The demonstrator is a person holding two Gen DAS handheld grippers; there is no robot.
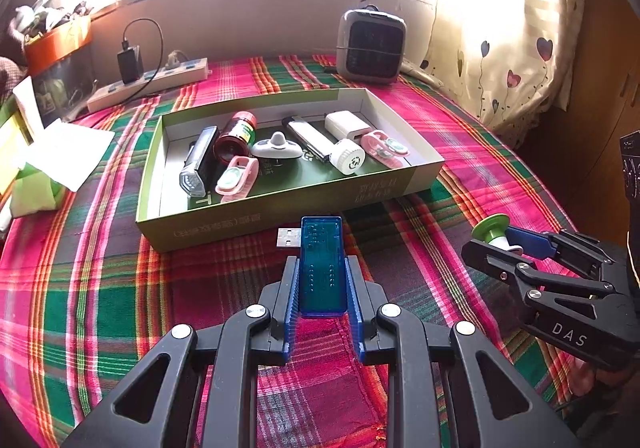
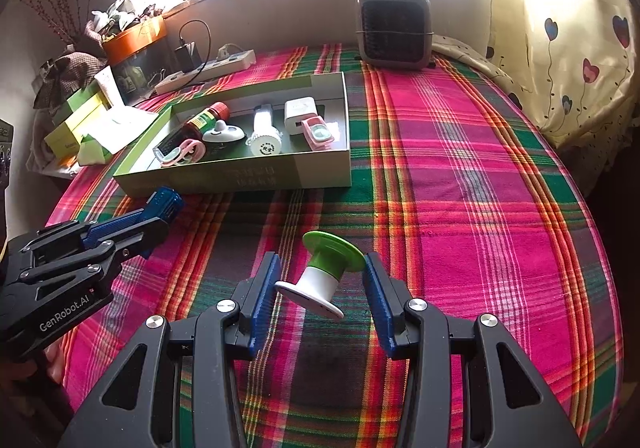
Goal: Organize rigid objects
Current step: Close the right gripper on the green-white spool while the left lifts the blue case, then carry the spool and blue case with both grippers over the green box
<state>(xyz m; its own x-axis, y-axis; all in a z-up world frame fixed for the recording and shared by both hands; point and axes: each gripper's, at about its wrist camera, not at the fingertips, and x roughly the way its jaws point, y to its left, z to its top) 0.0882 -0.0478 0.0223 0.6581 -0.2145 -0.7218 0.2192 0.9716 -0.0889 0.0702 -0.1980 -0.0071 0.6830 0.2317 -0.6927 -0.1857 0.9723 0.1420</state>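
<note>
The plaid cloth [image 1: 100, 288] covers the surface under both of my grippers. Ahead of my left gripper [image 1: 322, 272] and ahead-left of my right gripper [image 2: 320, 280] lies the green box [image 1: 256, 220], open on top, already holding a red bottle [image 1: 236, 132], a white plug [image 1: 346, 124], two pink clips and other small items.

My left gripper is clamped narrow on the blue USB tester [image 1: 322, 264], its metal connector sticking out leftward just short of the box wall. My right gripper is closed at medium width on the green-and-white spool [image 2: 326, 272], gripped by its two flanges, axis tilted.

To do this step well, I judge:
- lift each item clear of the near wall before advancing
- release over bare floor near the front of the box
- open only once low inside
</note>
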